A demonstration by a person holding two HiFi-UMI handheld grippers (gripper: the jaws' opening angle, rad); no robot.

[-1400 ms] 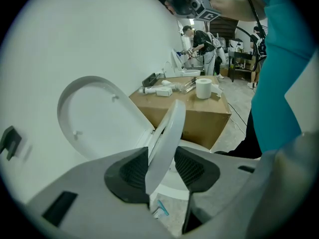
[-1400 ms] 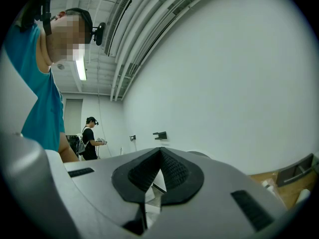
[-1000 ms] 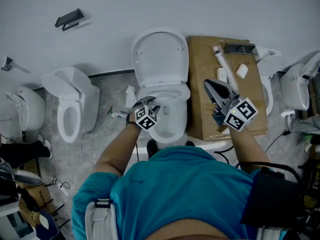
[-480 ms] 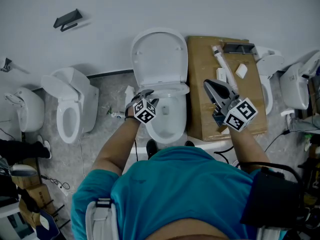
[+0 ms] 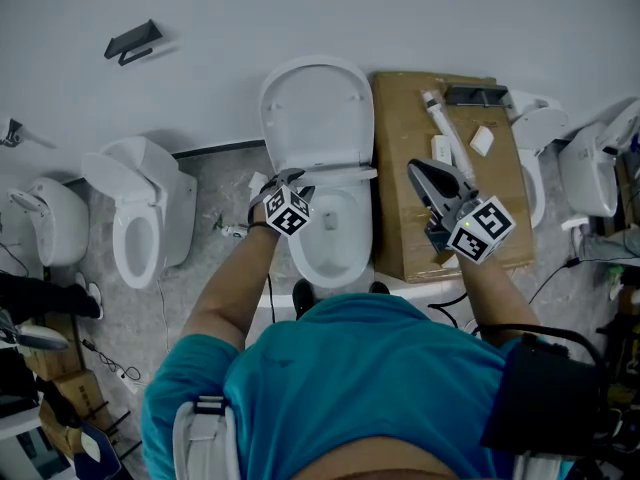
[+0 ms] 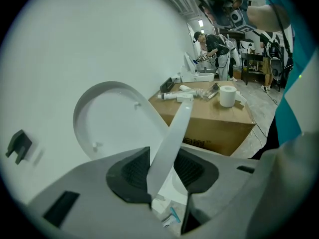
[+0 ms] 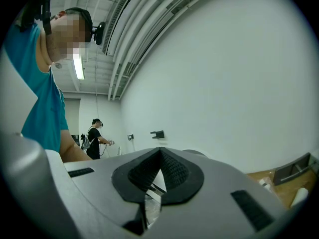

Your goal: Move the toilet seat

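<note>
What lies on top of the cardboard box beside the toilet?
A white tube, a black part, a small white block; the right tool covers part of the box.

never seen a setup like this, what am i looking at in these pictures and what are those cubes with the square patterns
No robot here: a person holds a two-jaw gripper in each hand; the marker cubes are part of them. The top-down picture comes from a camera on the person's head; the other two from cameras riding on each gripper, looking along its jaws. A toilet stands on the floor, lid raised against the wall, beside a cardboard box with small white parts on it. The left gripper grips the part-raised toilet seat, its jaws having just been closing on it. The right gripper hangs over the box, shut and empty.
</note>
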